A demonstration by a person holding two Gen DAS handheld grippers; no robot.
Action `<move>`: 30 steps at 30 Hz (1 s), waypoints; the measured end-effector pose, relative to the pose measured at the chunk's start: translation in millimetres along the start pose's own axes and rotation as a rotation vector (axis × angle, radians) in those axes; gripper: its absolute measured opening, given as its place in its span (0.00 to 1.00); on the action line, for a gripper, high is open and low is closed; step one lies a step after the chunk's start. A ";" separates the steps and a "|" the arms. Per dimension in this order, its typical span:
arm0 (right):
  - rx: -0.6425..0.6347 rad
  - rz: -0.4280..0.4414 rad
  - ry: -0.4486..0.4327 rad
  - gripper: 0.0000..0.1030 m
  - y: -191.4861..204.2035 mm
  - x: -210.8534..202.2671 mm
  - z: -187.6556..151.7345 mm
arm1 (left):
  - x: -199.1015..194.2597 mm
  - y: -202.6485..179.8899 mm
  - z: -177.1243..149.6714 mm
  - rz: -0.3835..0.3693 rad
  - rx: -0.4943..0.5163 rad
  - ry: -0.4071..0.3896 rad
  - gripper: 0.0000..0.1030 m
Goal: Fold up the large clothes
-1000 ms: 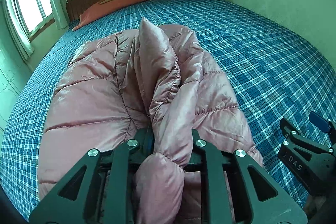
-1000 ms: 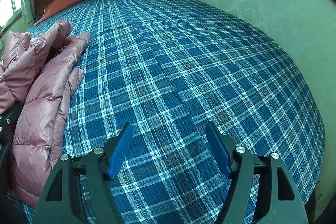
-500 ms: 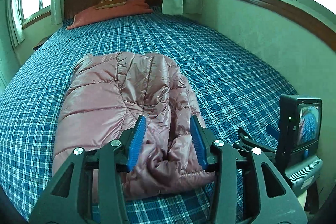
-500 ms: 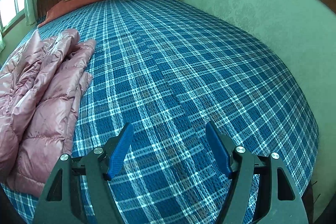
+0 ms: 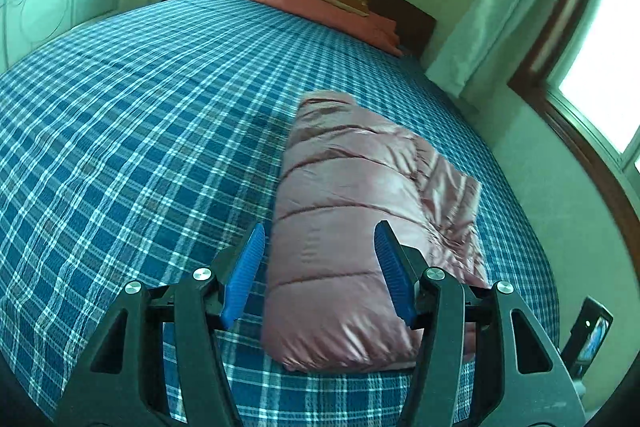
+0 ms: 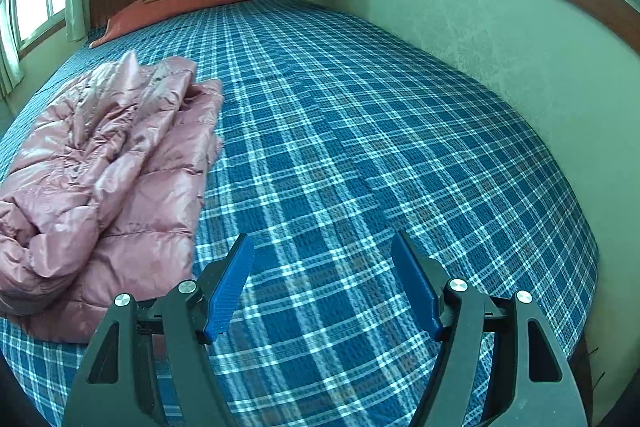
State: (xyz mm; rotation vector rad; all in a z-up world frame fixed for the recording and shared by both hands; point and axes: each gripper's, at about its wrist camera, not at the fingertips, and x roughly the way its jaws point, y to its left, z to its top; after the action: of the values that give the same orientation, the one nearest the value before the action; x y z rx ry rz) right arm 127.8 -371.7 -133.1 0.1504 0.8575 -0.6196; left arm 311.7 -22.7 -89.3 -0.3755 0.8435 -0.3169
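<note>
Left wrist view, read L to R: plaid bedspread [image 5: 120, 155] fills the left half; at centre the pink puffer jacket [image 5: 352, 227] lies on it near the bed's near edge, folded lengthwise into a narrow stack w/ a smooth quilted panel on top; far R, a curtain [image 5: 500, 19] and window. The left gripper [image 5: 320, 267] hangs over the jacket's near end — its jaws have just been opening, blue pads apart, nothing pinched between them; the fabric lies below, not in the grip. At the lower R edge a small device w/ a lit screen [image 5: 592, 339] pokes in.

Right wrist view, L to R: the same jacket [image 6: 108, 187] at far left, then bare plaid [image 6: 360, 147], then the wall. The right gripper [image 6: 322, 283] is spread wide over bare bedspread, holding nothing, well apart from the jacket.

Progress, as I judge it: the lengthwise fold looks done and let go. Left to do — prob. tidy the loose side, then fold end to end.

View diffs: the right view alone shows the jacket's rumpled side, creased layers and a bunched sleeve or cuff at its near left; the left view shows mostly the neat top panel. Only the left view catches the screen device.
</note>
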 end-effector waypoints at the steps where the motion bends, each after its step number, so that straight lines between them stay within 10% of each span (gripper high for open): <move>1: 0.002 0.007 -0.001 0.68 2.0 -0.6 1.6 | 3.6 9.7 2.1 0.010 -0.030 0.000 0.55; 8: 0.108 0.176 0.014 0.68 13.7 4.1 23.1 | 46.6 66.4 5.4 -0.095 -0.310 0.089 0.56; 16: 0.328 0.581 0.102 0.68 34.4 46.0 63.1 | 94.3 73.0 7.1 -0.192 -0.394 0.172 0.57; 26: 0.324 0.662 0.176 0.67 75.7 98.2 93.8 | 132.4 64.1 13.4 -0.232 -0.424 0.237 0.62; 28: 0.312 0.686 0.192 0.32 80.0 106.7 96.8 | 135.4 59.2 15.2 -0.236 -0.412 0.245 0.62; 30: 0.316 0.685 0.186 0.21 76.7 109.6 98.8 | 137.9 54.2 17.0 -0.237 -0.405 0.256 0.62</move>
State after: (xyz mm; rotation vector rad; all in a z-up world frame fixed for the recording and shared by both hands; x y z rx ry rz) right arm 290.4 -394.5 -159.1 0.7641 0.8155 -0.0893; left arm 417.7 -28.4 -194.1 -0.8287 1.1202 -0.4200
